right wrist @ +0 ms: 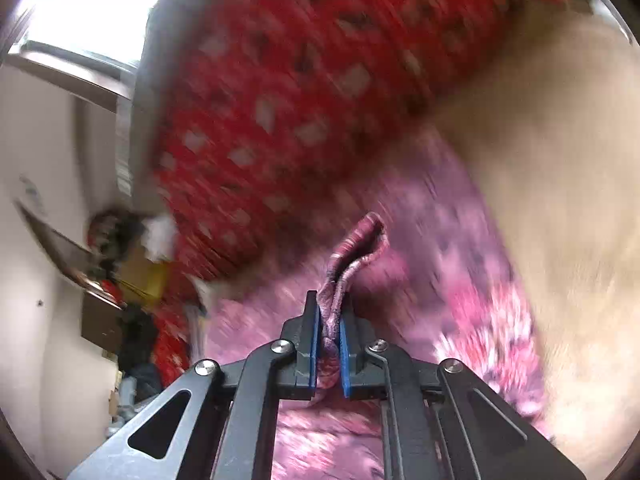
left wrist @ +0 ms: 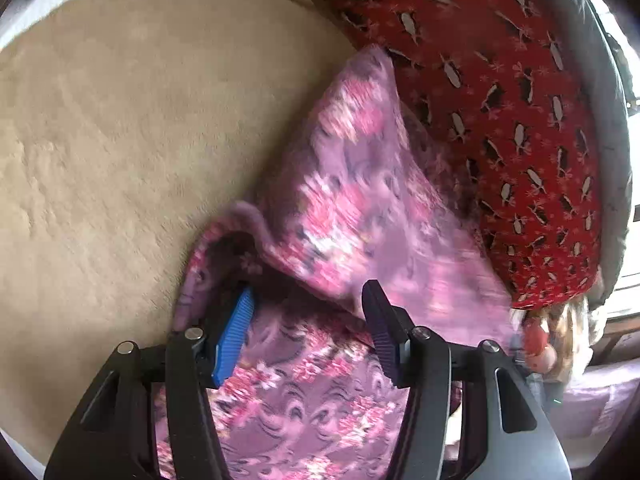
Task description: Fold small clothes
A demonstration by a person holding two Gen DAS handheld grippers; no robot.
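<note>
A small pink and purple floral garment [left wrist: 352, 200] lies on a beige plush surface [left wrist: 120, 140], its far side lifted in a blurred fold. My left gripper [left wrist: 308, 300] hovers over the near part of the cloth, jaws apart, nothing pinched between the blue pad [left wrist: 236, 328] and the dark one. In the right wrist view my right gripper [right wrist: 330, 308] is shut on a bunched edge of the same floral garment [right wrist: 356, 248], which sticks up between the blue pads. The rest of the cloth trails below and to the right.
A large red patterned cushion or blanket [left wrist: 500, 100] lies right behind the garment, seen also as the red cushion [right wrist: 300, 100]. Grey bedding [left wrist: 592, 80] edges it. Cluttered items and a brown box [right wrist: 120, 280] sit by a white wall.
</note>
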